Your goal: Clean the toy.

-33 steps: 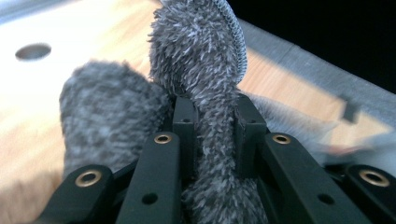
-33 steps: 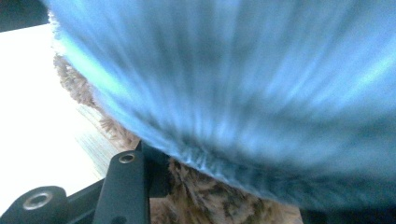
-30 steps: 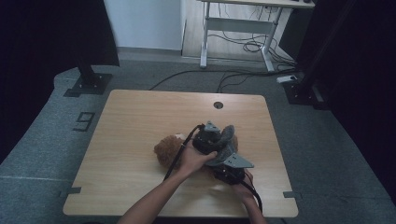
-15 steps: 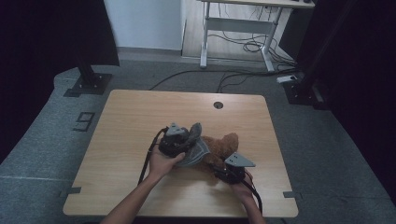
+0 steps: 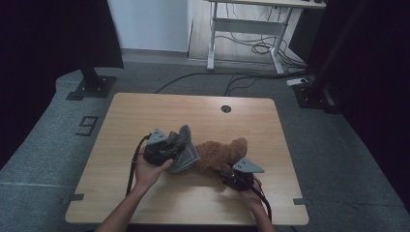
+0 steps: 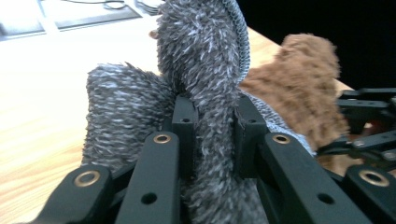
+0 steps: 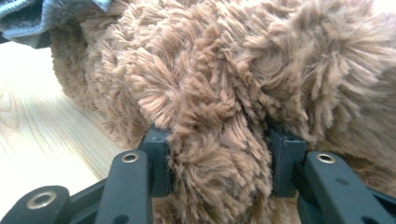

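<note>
We look down on a light wooden table [image 5: 145, 111] with a person's two forearms coming in from the near edge. A brown plush toy [image 5: 220, 154] lies near the middle of the table, a little toward the near right. A grey fuzzy garment [image 5: 183, 150] sits at its left end, partly lifted off the wood.

The left gripper [image 5: 167, 147] is clamped on a fold of the grey garment [image 6: 205, 93]; in the left gripper view its two black jaws press the fuzzy cloth from both sides. The right gripper [image 5: 237, 176] is closed on a tuft of the brown plush toy [image 7: 219, 107] at its near right side, fur bulging between the jaws.

Compared with a second ago, the left gripper has travelled from the middle of the table toward the left, and the grey garment has come with it. More of the brown toy now lies bare, where earlier the cloth and the hand covered most of it.

We judge the garment is being pulled off the toy while the right gripper pins it. The cloth still touches the toy's left end, so the pull looks unfinished.
</note>
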`<action>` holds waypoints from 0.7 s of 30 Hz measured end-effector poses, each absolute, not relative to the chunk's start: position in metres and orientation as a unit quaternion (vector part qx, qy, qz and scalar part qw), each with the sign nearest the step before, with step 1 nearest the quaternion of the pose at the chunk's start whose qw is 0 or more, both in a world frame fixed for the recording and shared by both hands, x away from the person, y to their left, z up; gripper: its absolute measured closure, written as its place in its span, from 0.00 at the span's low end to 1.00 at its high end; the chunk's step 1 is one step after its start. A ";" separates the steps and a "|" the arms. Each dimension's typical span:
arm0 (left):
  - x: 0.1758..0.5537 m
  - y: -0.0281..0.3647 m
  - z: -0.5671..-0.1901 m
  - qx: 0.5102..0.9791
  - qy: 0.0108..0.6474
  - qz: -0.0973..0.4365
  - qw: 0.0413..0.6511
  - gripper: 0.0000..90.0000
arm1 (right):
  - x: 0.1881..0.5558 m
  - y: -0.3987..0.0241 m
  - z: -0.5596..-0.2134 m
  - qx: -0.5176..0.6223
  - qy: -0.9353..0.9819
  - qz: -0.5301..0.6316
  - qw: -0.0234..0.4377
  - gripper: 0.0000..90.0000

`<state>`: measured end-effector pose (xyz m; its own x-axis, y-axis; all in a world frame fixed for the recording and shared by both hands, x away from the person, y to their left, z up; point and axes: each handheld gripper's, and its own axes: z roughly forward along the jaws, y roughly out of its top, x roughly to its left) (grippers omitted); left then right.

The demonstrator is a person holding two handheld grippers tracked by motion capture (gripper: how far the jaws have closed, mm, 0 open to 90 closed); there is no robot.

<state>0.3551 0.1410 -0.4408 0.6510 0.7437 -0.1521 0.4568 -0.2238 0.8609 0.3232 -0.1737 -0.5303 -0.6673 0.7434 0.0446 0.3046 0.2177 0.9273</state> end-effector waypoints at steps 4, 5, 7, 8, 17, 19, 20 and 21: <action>0.358 0.163 -0.457 0.767 0.419 0.153 0.461 0.83 | 0.324 -0.175 -0.531 0.353 0.749 0.522 0.206 0.59; 0.359 0.168 -0.464 0.765 0.427 0.150 0.457 0.83 | 0.324 -0.176 -0.531 0.352 0.749 0.522 0.205 0.59; 0.362 0.179 -0.476 0.755 0.448 0.140 0.457 0.83 | 0.324 -0.175 -0.531 0.347 0.753 0.520 0.206 0.59; 0.363 0.183 -0.479 0.755 0.454 0.149 0.449 0.83 | 0.323 -0.175 -0.531 0.347 0.753 0.520 0.206 0.58; 0.369 0.197 -0.487 0.755 0.481 0.140 0.424 0.83 | 0.325 -0.180 -0.533 0.355 0.747 0.527 0.197 0.58; 0.367 0.190 -0.477 0.756 0.469 0.150 0.431 0.84 | 0.325 -0.180 -0.533 0.356 0.746 0.527 0.197 0.58; 0.366 0.187 -0.471 0.757 0.463 0.156 0.435 0.84 | 0.325 -0.181 -0.533 0.357 0.745 0.528 0.197 0.58; 0.364 0.182 -0.463 0.757 0.455 0.161 0.441 0.84 | 0.325 -0.182 -0.533 0.359 0.745 0.527 0.196 0.58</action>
